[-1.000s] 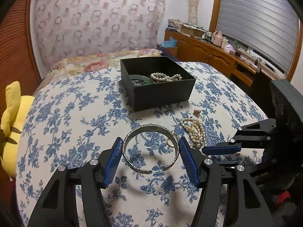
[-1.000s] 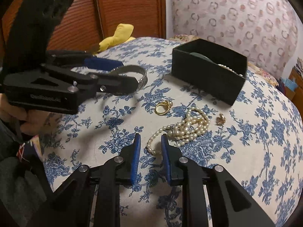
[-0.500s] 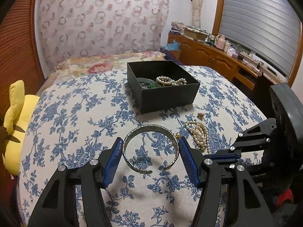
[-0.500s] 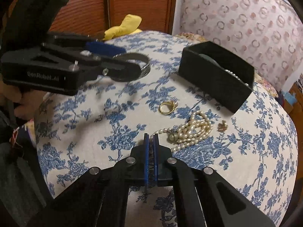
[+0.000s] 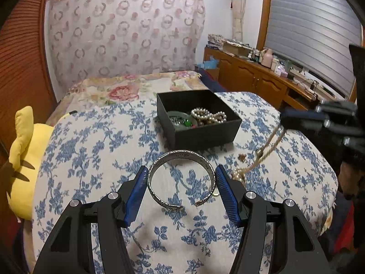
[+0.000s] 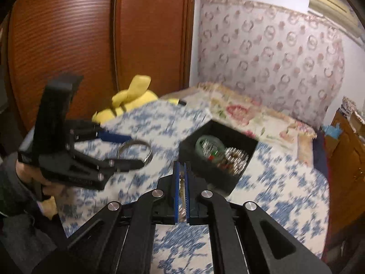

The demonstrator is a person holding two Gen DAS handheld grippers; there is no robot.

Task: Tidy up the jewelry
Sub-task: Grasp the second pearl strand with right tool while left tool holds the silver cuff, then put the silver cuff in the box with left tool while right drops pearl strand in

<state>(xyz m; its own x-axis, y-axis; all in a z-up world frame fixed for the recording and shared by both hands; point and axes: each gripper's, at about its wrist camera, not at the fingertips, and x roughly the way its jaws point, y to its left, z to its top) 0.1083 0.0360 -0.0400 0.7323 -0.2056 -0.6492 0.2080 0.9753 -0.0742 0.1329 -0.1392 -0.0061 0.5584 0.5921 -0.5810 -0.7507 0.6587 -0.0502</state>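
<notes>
My left gripper (image 5: 181, 180) is shut on a silver cuff bracelet (image 5: 180, 155), held by its sides above the bed; it also shows in the right wrist view (image 6: 134, 150). My right gripper (image 6: 181, 173) is shut on a pearl necklace (image 6: 181, 187). In the left wrist view the necklace (image 5: 262, 157) hangs taut from the right gripper (image 5: 287, 116) down to a bunch on the bedspread. The black jewelry box (image 5: 198, 118) holds pearls and a green bangle; it also shows in the right wrist view (image 6: 219, 155).
A small gold piece (image 5: 241, 157) lies on the blue floral bedspread (image 5: 91, 159) near the box. A yellow plush toy (image 5: 22, 159) sits at the bed's left edge. A wooden dresser (image 5: 262, 77) with clutter stands at the right.
My right gripper closed on the pearl necklace and lifted it toward the box. My left gripper rose with the cuff bracelet and moved closer to the box.
</notes>
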